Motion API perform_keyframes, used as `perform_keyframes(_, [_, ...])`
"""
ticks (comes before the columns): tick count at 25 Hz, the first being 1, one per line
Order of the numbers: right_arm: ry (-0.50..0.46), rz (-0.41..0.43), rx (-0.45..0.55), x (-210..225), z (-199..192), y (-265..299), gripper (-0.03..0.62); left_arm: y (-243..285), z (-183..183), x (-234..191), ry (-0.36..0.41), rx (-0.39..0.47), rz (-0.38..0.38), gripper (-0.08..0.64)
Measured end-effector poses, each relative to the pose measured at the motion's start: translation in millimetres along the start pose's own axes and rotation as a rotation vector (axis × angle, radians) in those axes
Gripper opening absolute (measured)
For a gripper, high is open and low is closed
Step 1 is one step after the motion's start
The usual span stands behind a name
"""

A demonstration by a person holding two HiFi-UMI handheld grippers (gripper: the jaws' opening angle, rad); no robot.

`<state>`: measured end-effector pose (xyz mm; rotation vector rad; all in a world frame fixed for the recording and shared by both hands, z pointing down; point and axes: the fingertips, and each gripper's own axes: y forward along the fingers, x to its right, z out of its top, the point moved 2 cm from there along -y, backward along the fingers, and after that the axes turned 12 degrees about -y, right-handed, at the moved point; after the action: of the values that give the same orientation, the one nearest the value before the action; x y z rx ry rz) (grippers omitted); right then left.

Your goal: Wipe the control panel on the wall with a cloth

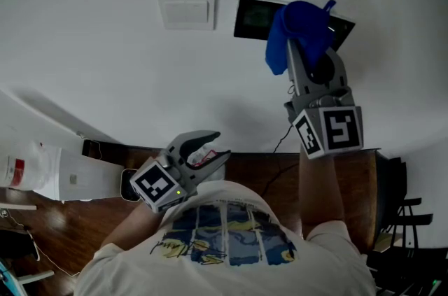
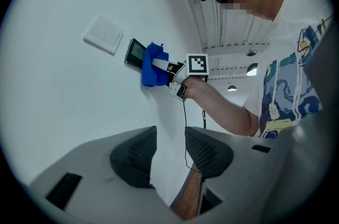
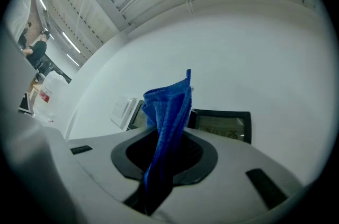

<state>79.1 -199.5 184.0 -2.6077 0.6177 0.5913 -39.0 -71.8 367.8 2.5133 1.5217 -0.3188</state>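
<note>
A black control panel (image 1: 253, 19) is set in the white wall, and its screen (image 3: 222, 126) shows digits in the right gripper view. My right gripper (image 1: 299, 43) is raised to the wall, shut on a blue cloth (image 1: 297, 33) that hangs over the panel's middle. The cloth (image 3: 167, 122) stands bunched between the right jaws, in front of the panel. In the left gripper view the cloth (image 2: 152, 71) rests against the panel (image 2: 134, 53). My left gripper (image 1: 210, 151) hangs low by the person's chest, open and holding nothing.
A white wall switch plate (image 1: 186, 8) sits just left of the panel. A thin black cable (image 1: 283, 141) runs down the wall to a wooden floor (image 1: 266, 175). White containers (image 1: 42, 172) stand at the left, dark chairs (image 1: 402, 217) at the right.
</note>
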Motion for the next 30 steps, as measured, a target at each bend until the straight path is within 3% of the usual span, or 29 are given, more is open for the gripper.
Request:
perform_keyframes(12, [-0.020, -0.075, -0.024, 39, -7, -26, 0.087, 12, -1, 5, 0.002, -0.015, -0.017, 0.144])
perform_keyframes(18, [-0.015, -0.154, -0.062, 77, -25, -48, 0.087, 20, -3, 8, 0.001, -0.027, -0.031, 0.144])
perform_keyframes(30, [-0.009, -0.229, -0.114, 120, -52, -79, 0.091, 30, -2, 15, 0.005, -0.039, -0.050, 0.144])
